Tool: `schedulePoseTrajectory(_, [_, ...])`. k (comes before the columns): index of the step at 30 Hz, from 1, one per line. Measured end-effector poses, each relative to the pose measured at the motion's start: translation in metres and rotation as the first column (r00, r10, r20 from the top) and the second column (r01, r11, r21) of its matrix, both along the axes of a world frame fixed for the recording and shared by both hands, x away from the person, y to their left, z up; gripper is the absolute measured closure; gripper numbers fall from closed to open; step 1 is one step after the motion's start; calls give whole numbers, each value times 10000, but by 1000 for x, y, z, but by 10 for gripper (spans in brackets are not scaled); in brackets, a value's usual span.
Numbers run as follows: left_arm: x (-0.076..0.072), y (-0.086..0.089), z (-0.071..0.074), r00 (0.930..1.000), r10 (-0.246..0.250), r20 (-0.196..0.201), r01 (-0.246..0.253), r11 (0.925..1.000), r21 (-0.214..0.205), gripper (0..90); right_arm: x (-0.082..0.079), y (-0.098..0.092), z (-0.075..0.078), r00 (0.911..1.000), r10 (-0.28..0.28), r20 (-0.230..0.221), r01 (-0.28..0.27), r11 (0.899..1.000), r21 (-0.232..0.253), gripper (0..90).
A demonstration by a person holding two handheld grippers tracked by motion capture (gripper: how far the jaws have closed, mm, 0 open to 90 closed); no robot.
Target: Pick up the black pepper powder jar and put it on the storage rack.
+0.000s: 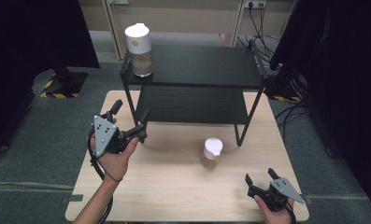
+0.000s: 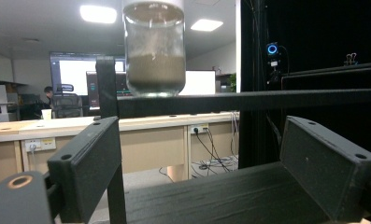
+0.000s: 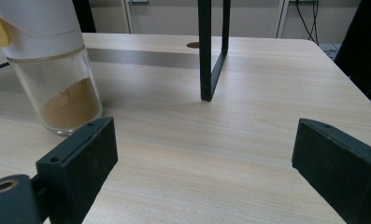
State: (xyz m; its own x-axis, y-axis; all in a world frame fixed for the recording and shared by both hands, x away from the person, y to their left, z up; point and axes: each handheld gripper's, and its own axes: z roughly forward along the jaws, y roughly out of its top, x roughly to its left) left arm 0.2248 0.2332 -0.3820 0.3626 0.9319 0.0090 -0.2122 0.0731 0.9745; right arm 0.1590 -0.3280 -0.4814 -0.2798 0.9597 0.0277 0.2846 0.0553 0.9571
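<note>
A tall glass jar [image 1: 139, 49] with a white lid and brown powder stands on the top left corner of the black shelf rack [image 1: 197, 67]. A second, shorter jar [image 1: 212, 151] of brown powder with a white lid stands on the wooden table [image 1: 174, 186] in front of the rack. My left gripper [image 1: 129, 122] is held at the rack's front left leg, below the top shelf, its jaws open and empty. In the left gripper view the tall jar [image 2: 154, 46] is above the jaws. My right gripper [image 1: 259, 177] rests at the table's front right, open, with the short jar [image 3: 52, 65] ahead to its left.
The rack has a lower shelf [image 1: 192, 105] and thin black legs [image 3: 211, 46] standing on the table. Dark curtains [image 1: 29, 37] hang on both sides. Cables [image 1: 286, 112] lie on the floor at right. An office with desks [image 2: 43, 135] is seen past the rack.
</note>
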Motion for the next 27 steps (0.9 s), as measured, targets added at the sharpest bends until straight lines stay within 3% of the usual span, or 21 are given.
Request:
schedulePoseTrajectory(6, [-4, 1, -12, 9998, 4, -211, -2, 9999, 105, 121, 0, 0, 0, 10000, 2, 3, -2, 10000, 13, 72])
schedulePoseTrajectory(15, [-12, -1, -41, 9984, 114, -561, -99, 9996, 267, 118, 0, -1, 0, 10000, 1, 6, -1, 10000, 19, 72])
schedulePoseTrajectory(17, [-15, -4, -52, 9970, 244, -740, -209, 9986, 485, 115, 0, 0, 0, 10000, -3, 10, 3, 10000, -1, 71])
schedulePoseTrajectory(27, [-16, -4, -79, 9891, 255, -1448, -144, 9969, 774, 112, 0, 0, 0, 10000, -6, -4, 6, 10000, -3, 71])
